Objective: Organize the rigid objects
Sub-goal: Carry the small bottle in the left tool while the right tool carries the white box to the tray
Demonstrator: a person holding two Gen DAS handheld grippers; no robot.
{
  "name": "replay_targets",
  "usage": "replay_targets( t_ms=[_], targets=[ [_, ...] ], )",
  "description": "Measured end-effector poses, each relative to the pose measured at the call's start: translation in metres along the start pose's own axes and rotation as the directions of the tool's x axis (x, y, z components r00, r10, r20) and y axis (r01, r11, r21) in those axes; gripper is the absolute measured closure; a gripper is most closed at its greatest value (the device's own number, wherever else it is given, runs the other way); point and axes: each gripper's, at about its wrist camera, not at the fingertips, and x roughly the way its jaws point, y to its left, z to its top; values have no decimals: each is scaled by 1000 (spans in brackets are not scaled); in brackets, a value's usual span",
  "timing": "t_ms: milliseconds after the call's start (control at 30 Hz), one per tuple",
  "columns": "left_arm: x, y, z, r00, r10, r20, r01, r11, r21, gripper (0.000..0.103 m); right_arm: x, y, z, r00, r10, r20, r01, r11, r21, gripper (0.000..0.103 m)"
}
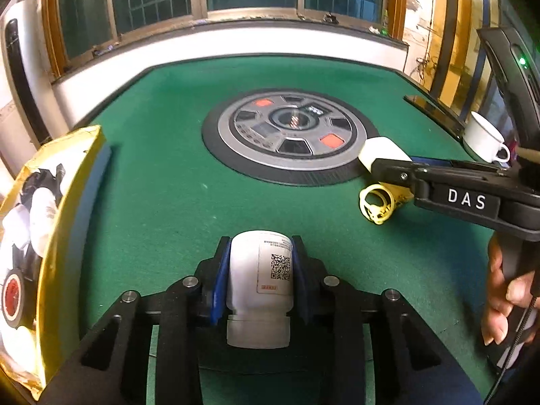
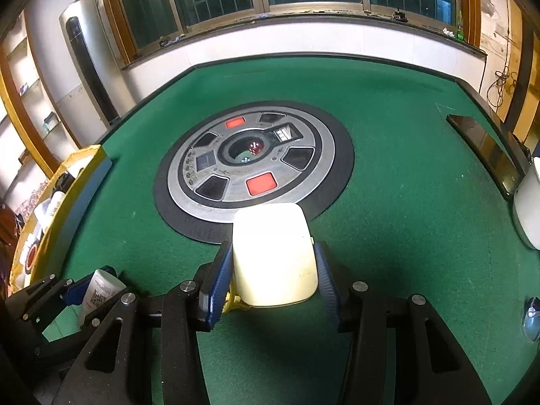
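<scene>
White letters "DAS" read clearly on the black body of the right gripper [image 1: 388, 182], while the white bottle [image 1: 259, 276] clamped between the left jaws carries a QR code label whose small print is too blurred to read.

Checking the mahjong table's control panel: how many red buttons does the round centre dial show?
2. One red button sits on the far side of the dial, the other red button on the near side, just beyond the cream box in the right claw.
</scene>
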Motion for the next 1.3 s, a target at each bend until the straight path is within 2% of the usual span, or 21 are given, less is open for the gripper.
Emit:
replay_targets(
  t_ms=[433,700,1033,1300],
  targets=[
    [-20,4,1,991,76,107,-73,997,-28,72,-20,11,0,998,28,54,-28,1000,-10,60],
    [-38,-5,-3,980,109,168,-113,994,13,72,-33,21,1,994,66,91,-65,998,-17,60],
    [-64,5,-4,965,116,235,-120,993,6,72,-47,45,-11,987,118,107,-115,993,-34,60],
    [-75,22,-11,959,122,255,-122,992,-17,72,-52,62,-27,987,126,97,-123,992,-31,60]
  ],
)
